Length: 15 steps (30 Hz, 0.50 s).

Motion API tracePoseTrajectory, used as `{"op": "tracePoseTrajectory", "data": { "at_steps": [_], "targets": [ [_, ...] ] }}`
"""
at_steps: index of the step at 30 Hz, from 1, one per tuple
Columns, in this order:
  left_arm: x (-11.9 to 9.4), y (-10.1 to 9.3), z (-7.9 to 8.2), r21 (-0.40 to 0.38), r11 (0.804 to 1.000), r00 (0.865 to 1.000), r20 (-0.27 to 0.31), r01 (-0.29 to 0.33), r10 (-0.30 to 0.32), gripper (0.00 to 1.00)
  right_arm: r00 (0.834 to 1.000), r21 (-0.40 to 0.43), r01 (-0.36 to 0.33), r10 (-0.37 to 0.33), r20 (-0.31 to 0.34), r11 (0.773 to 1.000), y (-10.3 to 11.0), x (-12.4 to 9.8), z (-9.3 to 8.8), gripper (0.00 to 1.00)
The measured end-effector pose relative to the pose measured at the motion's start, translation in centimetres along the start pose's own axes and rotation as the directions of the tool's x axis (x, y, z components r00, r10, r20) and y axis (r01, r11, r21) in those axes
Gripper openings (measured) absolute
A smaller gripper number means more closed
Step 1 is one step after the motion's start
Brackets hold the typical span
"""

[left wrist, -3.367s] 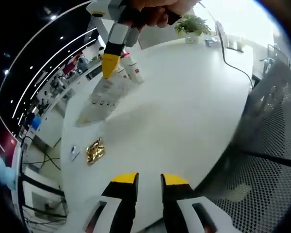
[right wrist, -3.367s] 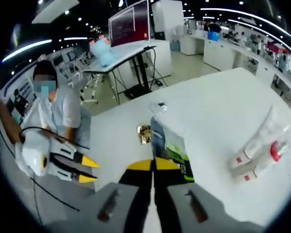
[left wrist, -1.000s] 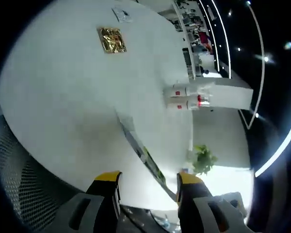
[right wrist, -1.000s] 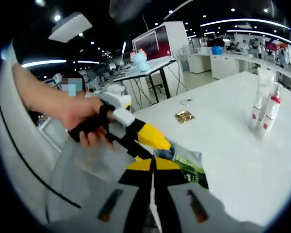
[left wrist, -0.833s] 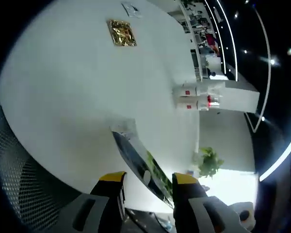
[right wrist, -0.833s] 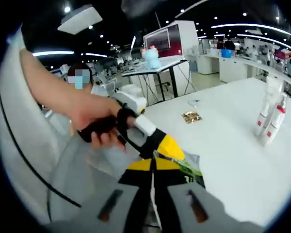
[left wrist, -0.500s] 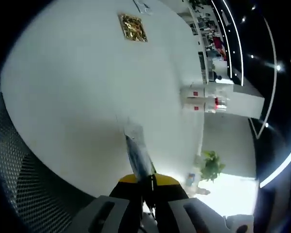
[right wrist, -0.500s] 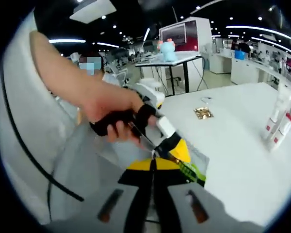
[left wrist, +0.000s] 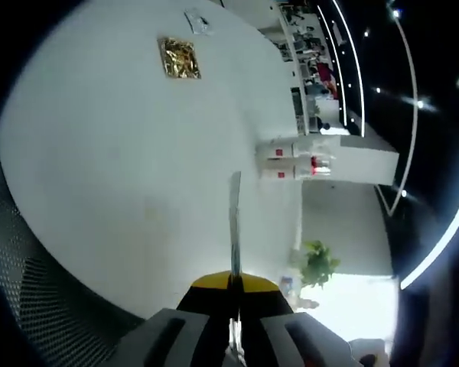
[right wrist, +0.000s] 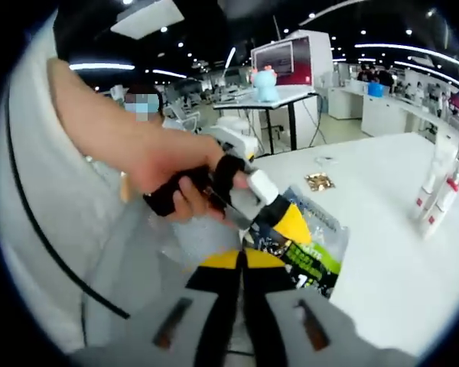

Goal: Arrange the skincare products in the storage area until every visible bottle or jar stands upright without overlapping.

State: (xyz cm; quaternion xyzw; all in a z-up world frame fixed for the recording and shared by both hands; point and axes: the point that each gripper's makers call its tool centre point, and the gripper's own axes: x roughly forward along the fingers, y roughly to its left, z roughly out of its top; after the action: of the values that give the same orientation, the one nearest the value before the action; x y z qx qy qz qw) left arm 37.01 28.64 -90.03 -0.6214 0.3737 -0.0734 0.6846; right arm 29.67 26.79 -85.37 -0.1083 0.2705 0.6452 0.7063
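A flat pouch (right wrist: 312,246) with silver and green-black print hangs above the white table (right wrist: 390,260), held from two sides. My right gripper (right wrist: 242,260) is shut on its lower edge. My left gripper (right wrist: 288,222), held by a hand (right wrist: 180,182), comes in from the left and is shut on the pouch's upper left part. In the left gripper view the pouch (left wrist: 234,222) shows edge-on, rising from the shut left gripper (left wrist: 233,280). Two white bottles (left wrist: 294,160) with red marks stand close together on the table; they are also at the right in the right gripper view (right wrist: 436,195).
A gold foil packet (left wrist: 177,57) and a small clear packet (left wrist: 197,21) lie on the table (left wrist: 99,153) farther off; the gold packet (right wrist: 316,182) lies beyond the pouch. A potted plant (left wrist: 314,264) stands at the table's far side. A mesh chair (left wrist: 38,290) borders the table edge.
My left gripper went from open around the pouch to shut on it. The pouch has since turned edge-on in the left gripper view and shows more of its face in the right one.
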Motion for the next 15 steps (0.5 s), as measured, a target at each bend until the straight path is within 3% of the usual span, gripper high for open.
{"op": "tracePoseTrajectory", "data": {
  "at_steps": [2, 5, 9, 10, 12, 14, 15],
  "targets": [
    [-0.4, -0.9, 0.4, -0.007, 0.999, 0.999, 0.028, 0.042, -0.042, 0.01, 0.999, 0.057, 0.014, -0.015, 0.034, 0.998, -0.1, -0.2, 0.5, 0.04],
    [-1.0, -1.9, 0.3, 0.014, 0.996, 0.996, 0.032, 0.084, -0.085, 0.01, 0.998, 0.082, 0.032, -0.037, 0.057, 0.996, -0.1, -0.6, 0.9, 0.17],
    [-1.5, -3.0, 0.4, 0.052, 0.988, 0.988, 0.048, 0.146, -0.148, 0.01, 0.996, 0.087, 0.039, -0.046, 0.073, 0.995, 0.3, -1.4, 0.7, 0.19],
    [-1.8, -3.8, 0.4, 0.086, 0.979, 0.981, 0.047, 0.185, -0.190, 0.01, 0.995, 0.101, 0.048, -0.057, 0.082, 0.994, 0.3, -1.7, 0.6, 0.20],
    [-2.1, -4.5, 0.5, 0.124, 0.971, 0.976, 0.048, 0.207, -0.214, 0.01, 0.993, 0.118, 0.058, -0.069, 0.094, 0.991, 0.2, -2.1, 0.5, 0.23],
    [-3.0, -5.5, 0.9, 0.161, 0.959, 0.968, 0.061, 0.232, -0.244, 0.01, 0.989, 0.198, 0.058, -0.084, 0.125, 0.978, 0.1, -2.7, 0.8, 0.24],
    [-3.7, -6.4, 1.3, 0.177, 0.947, 0.955, 0.076, 0.269, -0.285, 0.01, 0.987, 0.243, 0.047, -0.082, 0.137, 0.969, 0.0, -3.0, 1.0, 0.24]
  ]
}}
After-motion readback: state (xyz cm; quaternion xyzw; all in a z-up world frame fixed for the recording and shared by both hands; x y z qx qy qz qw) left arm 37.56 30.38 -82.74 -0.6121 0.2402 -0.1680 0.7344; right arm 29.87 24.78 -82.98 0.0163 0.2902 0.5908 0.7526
